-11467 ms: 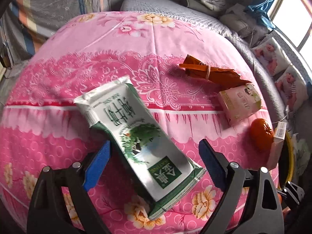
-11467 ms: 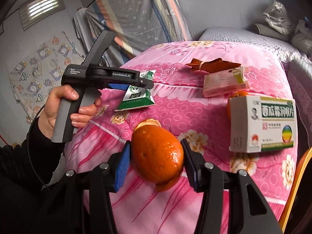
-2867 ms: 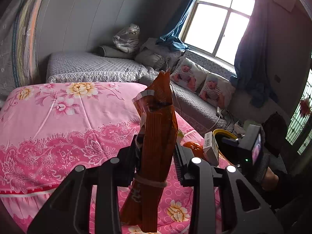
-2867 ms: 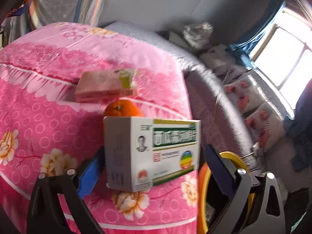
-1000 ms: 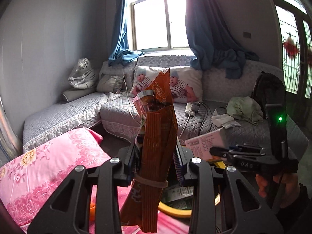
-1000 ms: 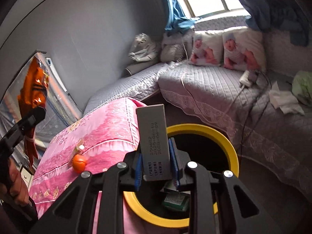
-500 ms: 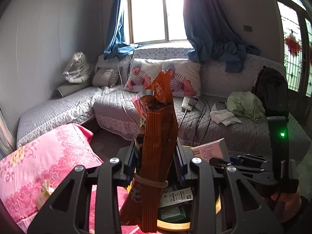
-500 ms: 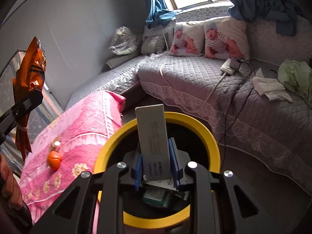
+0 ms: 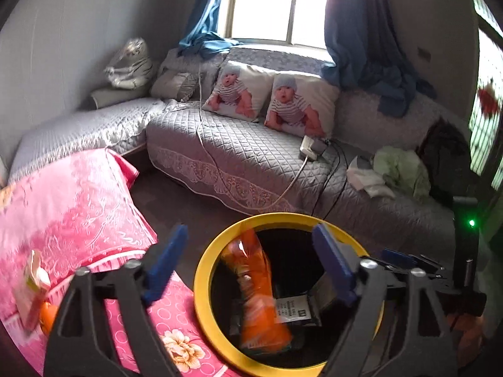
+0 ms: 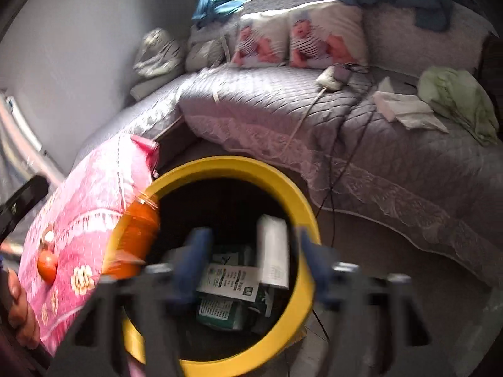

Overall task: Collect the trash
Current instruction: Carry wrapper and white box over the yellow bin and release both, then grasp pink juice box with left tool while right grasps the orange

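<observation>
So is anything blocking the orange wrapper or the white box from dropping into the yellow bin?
Nothing visible. The bin mouth is open, and the wrapper already shows inside the rim, blurred, clear of the left gripper, whose jaws are opening. The box is inside the rim too, between the right gripper jaws, also opening.

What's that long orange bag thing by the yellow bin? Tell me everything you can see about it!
The orange wrapper is a long, crinkly packet, shiny like plastic foil, with a silvery torn top end. It is motion-blurred, standing nearly upright and leaning slightly, inside the ring of the yellow bin, its lower end among the boxes and packets in there. The left gripper is opening and its blue fingers stand apart from the wrapper without touching it.
</observation>
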